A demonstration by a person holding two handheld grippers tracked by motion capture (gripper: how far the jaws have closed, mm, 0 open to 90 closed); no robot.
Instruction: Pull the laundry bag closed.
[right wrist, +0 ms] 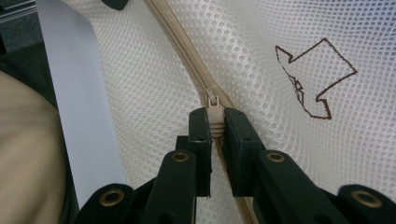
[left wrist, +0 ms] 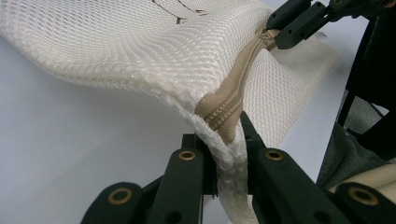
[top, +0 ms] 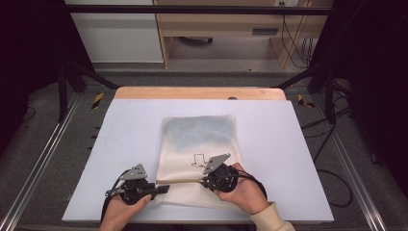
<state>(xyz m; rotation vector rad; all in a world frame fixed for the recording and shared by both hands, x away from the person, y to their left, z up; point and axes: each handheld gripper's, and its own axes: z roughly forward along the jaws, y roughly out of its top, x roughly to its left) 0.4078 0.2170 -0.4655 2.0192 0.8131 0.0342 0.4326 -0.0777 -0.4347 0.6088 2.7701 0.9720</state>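
Observation:
A white mesh bag (top: pixel 199 144) lies flat on the table, its beige zipper (top: pixel 185 181) running across the near end. My left gripper (top: pixel 162 188) is shut on the bag's left edge at the zipper's end (left wrist: pixel 224 112), lifting the mesh a little. From the right, my right gripper (top: pixel 203 182) is shut on the zipper pull (right wrist: pixel 214 103); its jaws pinch the tab in the right gripper view. In the left gripper view the right gripper (left wrist: pixel 280 35) is at the far end of the zipper. A brown arrow outline (right wrist: pixel 317 79) is printed on the mesh.
The bag rests on a white table top (top: pixel 125 134) with a wooden strip (top: pixel 199 93) along the far edge. Black frame legs (top: pixel 62 86) stand at both far corners, and cables (top: pixel 332 173) trail on the floor at the right.

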